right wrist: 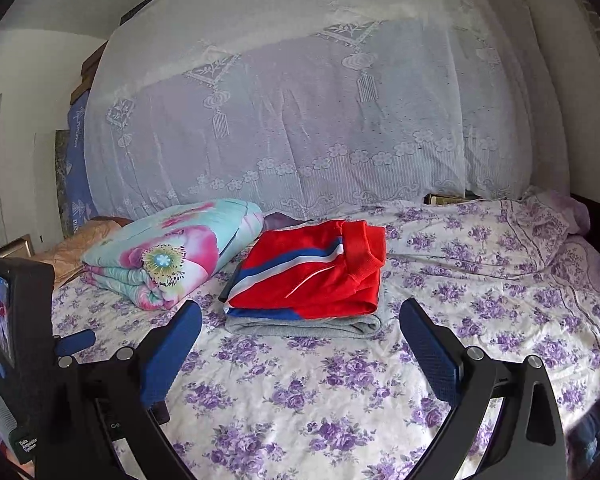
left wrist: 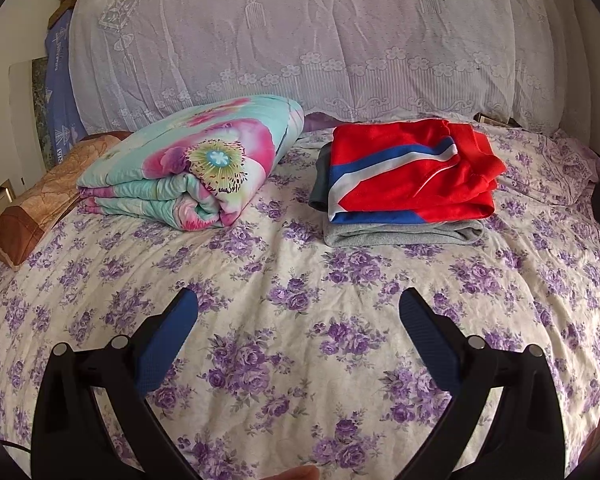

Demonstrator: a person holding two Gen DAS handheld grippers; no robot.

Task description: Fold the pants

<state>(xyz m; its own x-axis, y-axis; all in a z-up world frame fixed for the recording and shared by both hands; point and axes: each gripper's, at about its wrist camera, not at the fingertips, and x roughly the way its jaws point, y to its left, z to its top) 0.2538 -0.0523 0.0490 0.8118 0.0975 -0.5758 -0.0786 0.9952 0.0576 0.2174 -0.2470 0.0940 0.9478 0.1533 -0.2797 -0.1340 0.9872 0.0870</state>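
Observation:
A folded stack of clothes lies on the bed: a red garment with blue and white stripes on top of folded grey pants, with a dark piece at its left edge. The stack also shows in the right wrist view, red garment over grey pants. My left gripper is open and empty, hovering over the sheet well in front of the stack. My right gripper is open and empty, its fingers framing the stack from nearer. The left gripper's body shows at the left of the right wrist view.
A folded floral quilt lies left of the stack, with an orange-brown pillow beyond it. The purple-flowered bedsheet covers the bed. A lace-covered pile rises behind. A pillow lies at the right.

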